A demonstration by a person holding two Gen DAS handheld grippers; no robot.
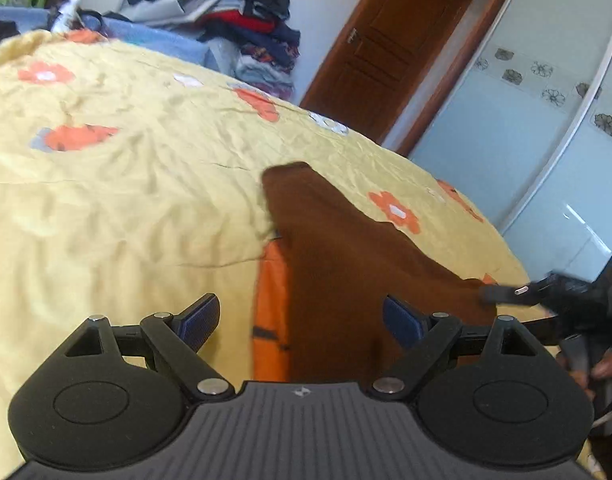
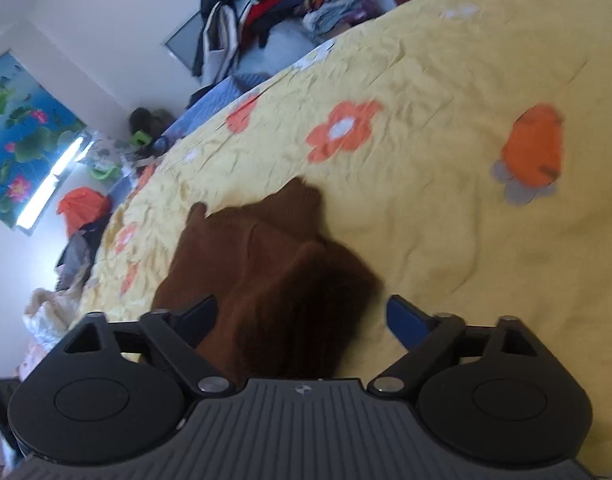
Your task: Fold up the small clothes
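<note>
Wide open on the left gripper (image 1: 302,320), blue pads well apart, nothing pinched between them. Below and ahead, brown garment (image 1: 346,280) spread flat on the yellow flowered bedspread (image 1: 126,200), one narrow end reaching away across the bed. Right gripper (image 2: 302,320) also standing open over the same brown garment (image 2: 266,260), cloth lying between the fingers but neither pad pressing on it. Folded layers visible in the right wrist view, two pointed ends toward the far side. From the left wrist view, right gripper (image 1: 502,294) seen at the garment's near edge, blurred. Piled clothes (image 1: 246,20) heaped beyond the bed, wooden door (image 1: 386,48) behind.
</note>
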